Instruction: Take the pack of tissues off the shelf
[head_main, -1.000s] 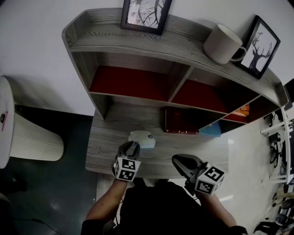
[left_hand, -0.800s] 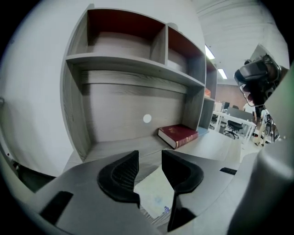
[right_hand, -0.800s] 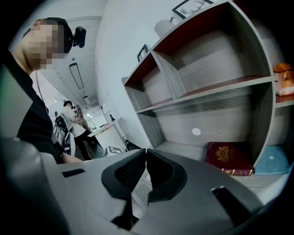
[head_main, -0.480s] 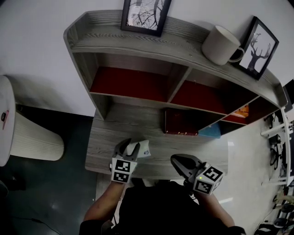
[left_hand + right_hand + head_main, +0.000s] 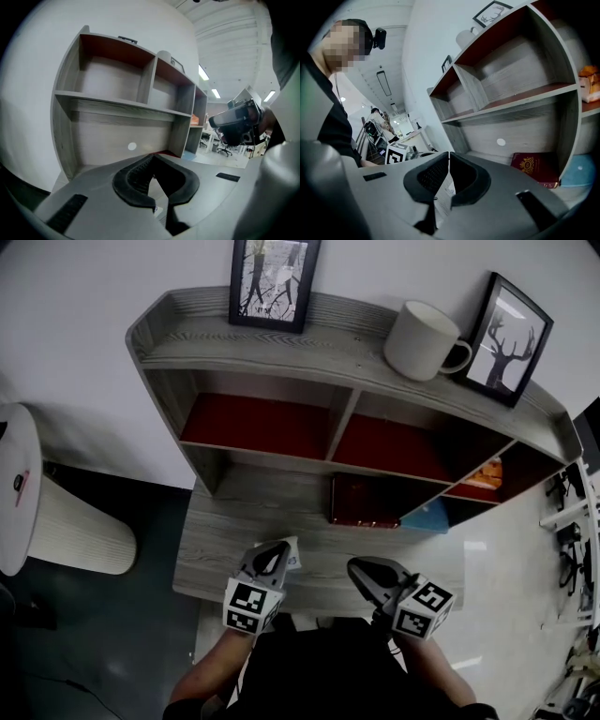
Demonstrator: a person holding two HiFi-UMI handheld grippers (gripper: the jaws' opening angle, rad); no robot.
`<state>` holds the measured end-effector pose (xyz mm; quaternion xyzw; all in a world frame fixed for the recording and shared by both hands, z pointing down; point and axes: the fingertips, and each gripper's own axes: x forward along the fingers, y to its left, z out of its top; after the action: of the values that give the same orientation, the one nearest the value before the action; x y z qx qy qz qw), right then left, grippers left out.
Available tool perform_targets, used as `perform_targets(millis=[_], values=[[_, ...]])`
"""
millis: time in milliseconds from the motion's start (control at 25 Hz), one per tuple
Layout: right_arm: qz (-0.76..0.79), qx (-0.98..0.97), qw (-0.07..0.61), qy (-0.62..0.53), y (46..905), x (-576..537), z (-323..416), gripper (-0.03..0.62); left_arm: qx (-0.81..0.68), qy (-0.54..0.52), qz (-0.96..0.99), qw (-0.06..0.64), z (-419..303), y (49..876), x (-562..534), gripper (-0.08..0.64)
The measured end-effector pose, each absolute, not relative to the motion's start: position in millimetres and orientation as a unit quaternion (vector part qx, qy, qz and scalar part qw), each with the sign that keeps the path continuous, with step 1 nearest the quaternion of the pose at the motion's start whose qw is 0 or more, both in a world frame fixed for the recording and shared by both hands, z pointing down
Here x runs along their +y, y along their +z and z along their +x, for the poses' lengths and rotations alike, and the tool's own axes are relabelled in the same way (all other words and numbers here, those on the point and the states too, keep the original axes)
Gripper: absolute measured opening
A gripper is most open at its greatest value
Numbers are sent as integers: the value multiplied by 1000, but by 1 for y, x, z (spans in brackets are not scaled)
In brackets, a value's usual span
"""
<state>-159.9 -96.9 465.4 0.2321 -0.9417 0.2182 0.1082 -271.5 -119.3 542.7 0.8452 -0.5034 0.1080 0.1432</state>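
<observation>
Pack: pack of tissues (image 5: 293, 556) lies on the surface (image 5: 211, 540), just under your left tool (image 5: 274, 555).
Tools: left tool's jaws have just closed, empty; right tool (image 5: 361, 570) together, empty.
Risk: a low swing could knock it off the near edge.

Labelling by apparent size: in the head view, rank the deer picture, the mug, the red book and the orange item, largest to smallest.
1. deer picture
2. mug and red book, which look too alike to rank
3. orange item, partly hidden, clearly smallest
</observation>
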Motion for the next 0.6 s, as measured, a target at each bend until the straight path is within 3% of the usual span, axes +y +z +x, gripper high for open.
perform_targets(millis=[400,600], values=[[203,-957,58,199,441,-122,-114,18,-508,99,849,105,-216,486,-124,12],[192,-963,52,183,422,-135,-53,18,-510,87,851,95,-147,465,-152,12]])
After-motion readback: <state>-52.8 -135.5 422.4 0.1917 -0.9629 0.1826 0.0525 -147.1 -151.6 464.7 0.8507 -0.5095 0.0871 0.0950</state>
